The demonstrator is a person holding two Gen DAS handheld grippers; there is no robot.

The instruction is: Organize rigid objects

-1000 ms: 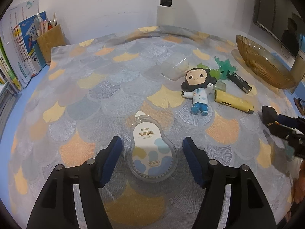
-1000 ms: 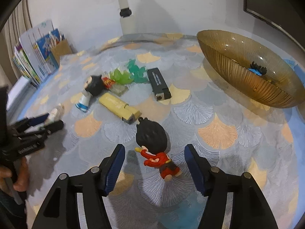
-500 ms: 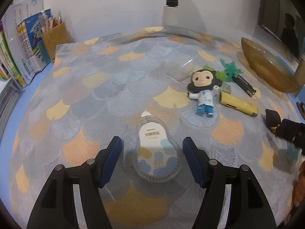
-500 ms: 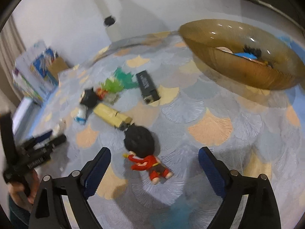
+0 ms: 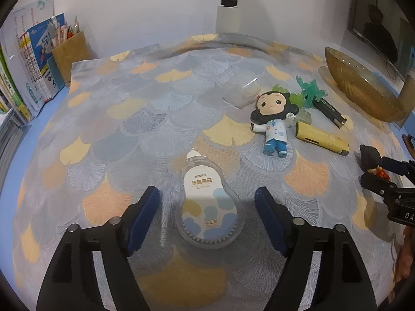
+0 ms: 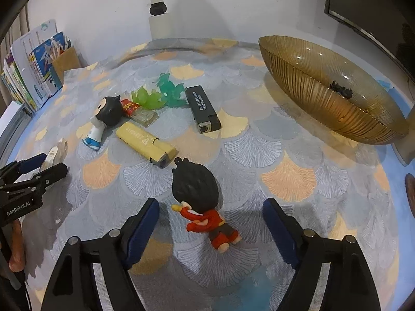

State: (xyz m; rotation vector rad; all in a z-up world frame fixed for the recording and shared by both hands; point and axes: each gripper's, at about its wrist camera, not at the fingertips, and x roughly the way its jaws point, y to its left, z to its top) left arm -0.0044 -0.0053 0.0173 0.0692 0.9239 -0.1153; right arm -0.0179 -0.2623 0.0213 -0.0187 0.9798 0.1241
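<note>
My left gripper [image 5: 208,207] is open, its fingers either side of a clear correction-tape dispenser [image 5: 207,204] lying flat on the cloth. My right gripper [image 6: 211,217] is open around a red-clothed, black-haired figurine [image 6: 201,199] lying on the cloth. Further off lie a monkey doll in a white coat [image 5: 272,119] [image 6: 103,119], a yellow lighter [image 5: 321,137] [image 6: 147,143], a black lighter [image 6: 203,108], green plastic pieces [image 6: 160,93] and a small clear lighter [image 6: 140,111]. An amber glass bowl [image 6: 324,96] [image 5: 363,96] holds a small dark item.
Books and a pencil holder [image 5: 70,51] stand at the far left. A white post [image 5: 228,13] rises at the back. A clear lid [image 5: 242,90] lies behind the monkey doll. A dark screen [image 6: 376,7] hangs at the right. The patterned cloth [image 5: 129,129] covers the table.
The right gripper swung left and back, its jaws widening briefly, and again frames the red figurine. The left gripper stayed around the dispenser with only a slight shift.
</note>
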